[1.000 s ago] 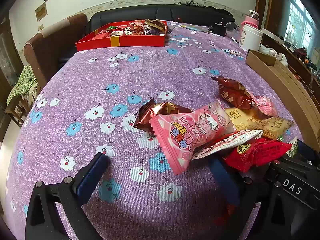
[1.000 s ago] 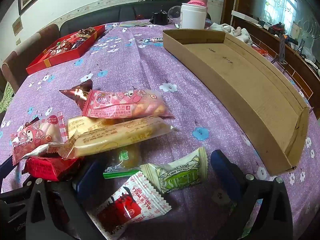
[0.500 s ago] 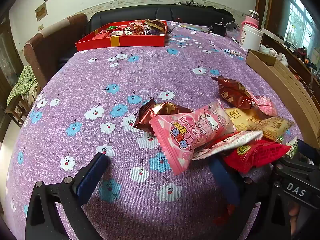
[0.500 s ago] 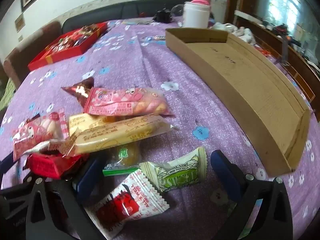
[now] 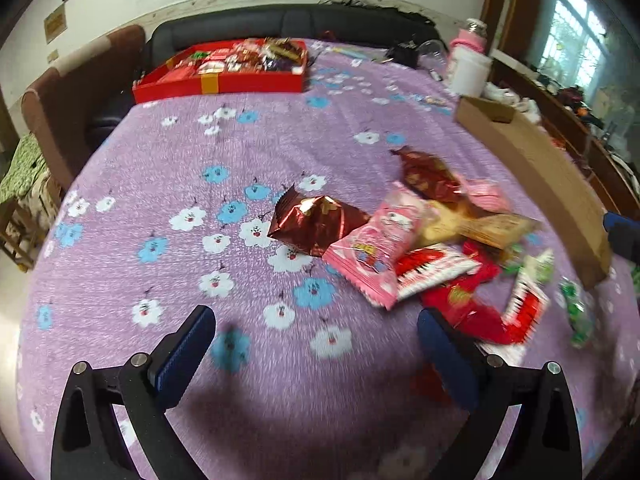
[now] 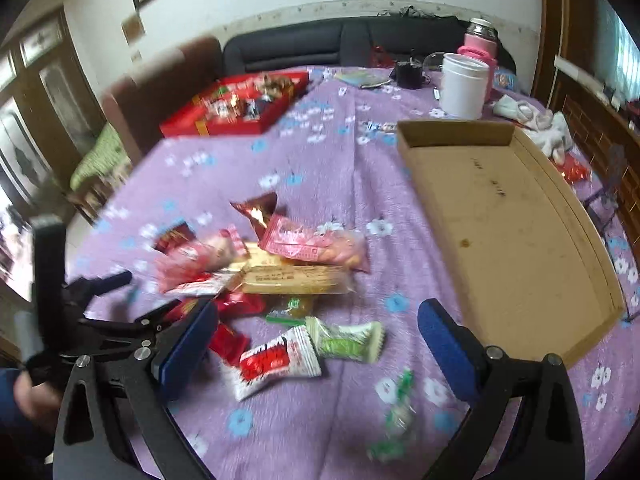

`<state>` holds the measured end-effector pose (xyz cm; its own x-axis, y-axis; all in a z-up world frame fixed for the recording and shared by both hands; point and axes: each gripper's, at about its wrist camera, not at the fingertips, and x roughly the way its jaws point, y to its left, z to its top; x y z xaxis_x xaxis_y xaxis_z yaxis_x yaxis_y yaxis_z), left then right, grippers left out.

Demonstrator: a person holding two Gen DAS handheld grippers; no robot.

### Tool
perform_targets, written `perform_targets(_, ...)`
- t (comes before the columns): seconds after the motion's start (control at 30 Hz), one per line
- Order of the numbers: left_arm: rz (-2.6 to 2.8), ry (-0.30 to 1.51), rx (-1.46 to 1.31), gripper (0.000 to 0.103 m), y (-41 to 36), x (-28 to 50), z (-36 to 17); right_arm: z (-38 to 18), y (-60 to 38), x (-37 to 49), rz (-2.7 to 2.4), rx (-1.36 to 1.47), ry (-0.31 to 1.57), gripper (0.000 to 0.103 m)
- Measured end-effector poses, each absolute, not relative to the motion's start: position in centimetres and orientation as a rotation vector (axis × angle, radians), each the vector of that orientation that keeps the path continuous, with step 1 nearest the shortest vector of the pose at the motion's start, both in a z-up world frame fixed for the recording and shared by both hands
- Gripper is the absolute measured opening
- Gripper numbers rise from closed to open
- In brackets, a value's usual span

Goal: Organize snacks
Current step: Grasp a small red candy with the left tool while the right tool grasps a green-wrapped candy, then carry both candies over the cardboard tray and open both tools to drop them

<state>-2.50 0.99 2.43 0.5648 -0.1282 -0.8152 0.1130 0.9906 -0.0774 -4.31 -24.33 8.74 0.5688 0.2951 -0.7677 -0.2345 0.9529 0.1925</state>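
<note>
A pile of wrapped snacks lies on the purple flowered tablecloth [image 5: 240,160]: a brown foil pack [image 5: 316,224], a pink pack [image 5: 376,248], a long beige bar [image 6: 296,280], a red-and-white candy [image 6: 276,360] and a green-and-white candy [image 6: 348,340]. An empty cardboard tray [image 6: 504,216] lies to the right of the pile. My left gripper [image 5: 316,352] is open and empty, above the cloth left of the pile. My right gripper [image 6: 316,344] is open and empty, raised above the near candies. The left gripper also shows in the right wrist view [image 6: 92,292].
A red box [image 5: 224,76] full of sweets stands at the far side. A white tub [image 6: 464,84] and a pink flask [image 6: 480,36] stand at the far right. A dark sofa [image 5: 280,28] and a brown chair [image 5: 80,92] border the table.
Both grippers have lifted and pulled back from the pile, so more of the table shows. The left gripper has moved left, off the snacks. Both views are blurred with motion.
</note>
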Motion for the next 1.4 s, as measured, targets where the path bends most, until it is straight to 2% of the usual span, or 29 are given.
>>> perform_targets(0.07,-0.174,0.951,-0.022,0.097,1.0,-3.4,3.3,9.3,-25.9,-5.3,0.313,0.082,0.929,0.098)
perform_targets(0.2,-0.270,0.984,-0.032,0.074,0.2,-4.6,4.1,9.2,-28.1,-6.9,0.284,0.132,0.948,0.095)
perform_targets(0.27,-0.319,0.999,-0.074,0.070,-0.3,-5.1,4.2,8.6,-29.3,-7.2,0.281,0.162,0.977,0.085)
perform_targets(0.33,-0.372,1.010,-0.076,0.065,-1.7,-5.3,4.3,7.7,-30.3,-7.3,0.255,0.172,1.017,0.080)
perform_targets(0.4,-0.395,1.017,-0.035,0.051,-3.4,-5.5,4.1,6.8,-30.9,-7.3,0.243,0.185,1.060,0.077)
perform_targets(0.53,-0.393,1.051,-0.054,0.051,-4.4,-5.5,3.7,5.5,-32.2,-7.4,0.233,0.230,1.110,0.076)
perform_targets(0.57,-0.387,1.054,-0.061,0.047,-4.4,-5.5,3.6,5.3,-32.4,-7.4,0.240,0.240,1.121,0.072)
perform_targets(0.6,-0.374,1.060,-0.068,0.037,-4.3,-5.4,3.5,5.0,-32.5,-7.5,0.245,0.241,1.128,0.068)
perform_targets(0.63,-0.364,1.069,-0.072,0.034,-4.1,-5.2,3.3,4.8,-32.6,-7.5,0.245,0.233,1.136,0.060)
perform_targets(0.73,-0.360,1.093,-0.104,0.034,-4.0,-5.0,3.0,3.8,-32.6,-7.5,0.262,0.241,1.171,0.055)
perform_targets(1.03,-0.321,1.115,-0.008,0.034,-5.3,-5.6,1.9,2.6,-31.6,-6.7,0.277,0.213,1.217,0.054)
perform_targets(1.1,-0.321,1.102,0.029,0.031,-5.6,-6.0,1.8,2.5,-30.9,-6.7,0.289,0.182,1.221,0.051)
perform_targets(1.13,-0.320,1.097,0.031,0.031,-5.6,-6.0,1.8,2.4,-30.4,-6.6,0.295,0.155,1.225,0.044)
perform_targets(1.17,-0.314,1.093,0.029,0.024,-5.4,-6.2,1.8,2.1,-29.8,-6.5,0.306,0.134,1.233,0.034)
perform_targets(1.23,-0.312,1.094,-0.002,0.023,-4.9,-6.3,1.8,1.5,-29.1,-6.4,0.308,0.113,1.247,0.027)
perform_targets(1.3,-0.316,1.097,-0.045,0.022,-4.3,-6.4,1.9,1.5,-28.7,-6.4,0.315,0.092,1.232,0.015)
perform_targets(1.4,-0.321,1.096,-0.101,0.022,-3.5,-6.8,2.1,1.6,-28.5,-6.6,0.336,0.107,1.220,0.014)
